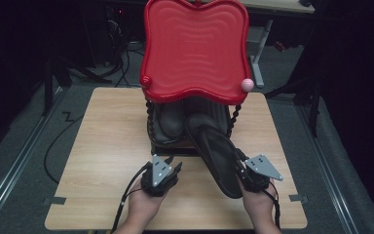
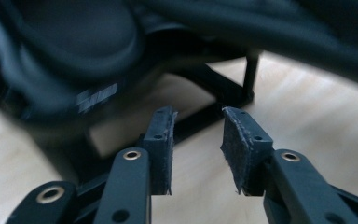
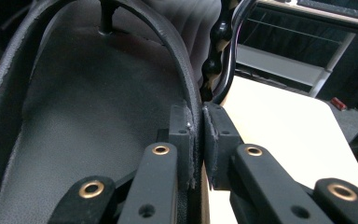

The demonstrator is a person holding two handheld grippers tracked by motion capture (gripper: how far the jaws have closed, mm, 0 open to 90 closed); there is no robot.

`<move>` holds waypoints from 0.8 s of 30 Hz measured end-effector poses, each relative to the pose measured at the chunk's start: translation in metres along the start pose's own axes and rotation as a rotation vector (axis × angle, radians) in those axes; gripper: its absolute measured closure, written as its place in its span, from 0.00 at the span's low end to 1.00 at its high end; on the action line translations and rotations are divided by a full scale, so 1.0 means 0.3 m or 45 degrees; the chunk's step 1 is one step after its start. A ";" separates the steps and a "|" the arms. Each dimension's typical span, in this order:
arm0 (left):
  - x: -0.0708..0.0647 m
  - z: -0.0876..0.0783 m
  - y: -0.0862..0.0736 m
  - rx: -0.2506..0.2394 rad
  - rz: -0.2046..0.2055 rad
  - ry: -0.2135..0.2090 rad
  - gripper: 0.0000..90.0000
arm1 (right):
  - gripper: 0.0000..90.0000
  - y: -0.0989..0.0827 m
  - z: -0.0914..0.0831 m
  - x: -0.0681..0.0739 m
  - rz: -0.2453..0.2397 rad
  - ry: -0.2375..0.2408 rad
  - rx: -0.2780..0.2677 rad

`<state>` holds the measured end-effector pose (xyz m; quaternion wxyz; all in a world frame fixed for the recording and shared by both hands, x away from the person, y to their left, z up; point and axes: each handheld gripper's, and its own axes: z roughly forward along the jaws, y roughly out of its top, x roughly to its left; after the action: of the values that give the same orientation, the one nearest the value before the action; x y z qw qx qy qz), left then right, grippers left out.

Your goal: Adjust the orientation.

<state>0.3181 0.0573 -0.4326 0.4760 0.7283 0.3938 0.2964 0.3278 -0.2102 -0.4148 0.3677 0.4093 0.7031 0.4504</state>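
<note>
A black sandal (image 1: 217,157) is held by its edge in the right gripper (image 3: 199,135) — the pads are pressed tight on the rim, seen in the right gripper view. Its toe end rests against the rack (image 1: 173,146); its heel end sticks out in front of the rack, above the table (image 1: 102,146). A second sandal (image 1: 168,122) lies on the rack's lower shelf, under the red tray (image 1: 195,48). The left gripper (image 2: 196,140) is held just in front of the rack — jaws partly apart, nothing gripped between them.
</note>
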 end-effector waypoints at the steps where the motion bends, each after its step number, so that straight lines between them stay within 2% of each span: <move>1: -0.006 0.017 0.014 -0.005 -0.006 -0.003 0.73 | 0.92 0.001 0.017 0.005 0.007 -0.013 0.000; 4: -0.027 0.072 0.053 0.003 -0.015 -0.019 0.77 | 0.92 0.001 0.030 0.011 0.014 -0.026 -0.002; 7: -0.044 0.119 0.073 0.000 -0.010 0.000 0.88 | 0.91 0.001 0.035 0.016 0.018 -0.041 -0.014; 11: -0.051 0.145 0.082 -0.023 -0.015 0.041 1.00 | 0.90 0.001 0.035 0.013 0.066 -0.012 -0.014; 13: -0.029 0.163 0.080 -0.002 -0.037 0.047 1.00 | 0.88 0.002 0.037 0.023 0.067 0.006 -0.015; 16: -0.009 0.188 0.077 0.025 -0.024 0.065 1.00 | 0.86 0.003 0.045 0.038 0.082 0.037 -0.010; 19: 0.002 0.204 0.088 0.030 -0.027 0.081 1.00 | 0.83 0.004 0.049 0.043 0.099 0.054 -0.015; 24: 0.014 0.214 0.091 0.026 -0.051 0.088 1.00 | 0.79 -0.002 0.050 0.047 0.130 0.117 -0.019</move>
<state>0.3799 0.0249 -0.4308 0.4604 0.7146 0.4274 0.3078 0.3355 -0.1926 -0.4223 0.3146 0.4209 0.6940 0.4922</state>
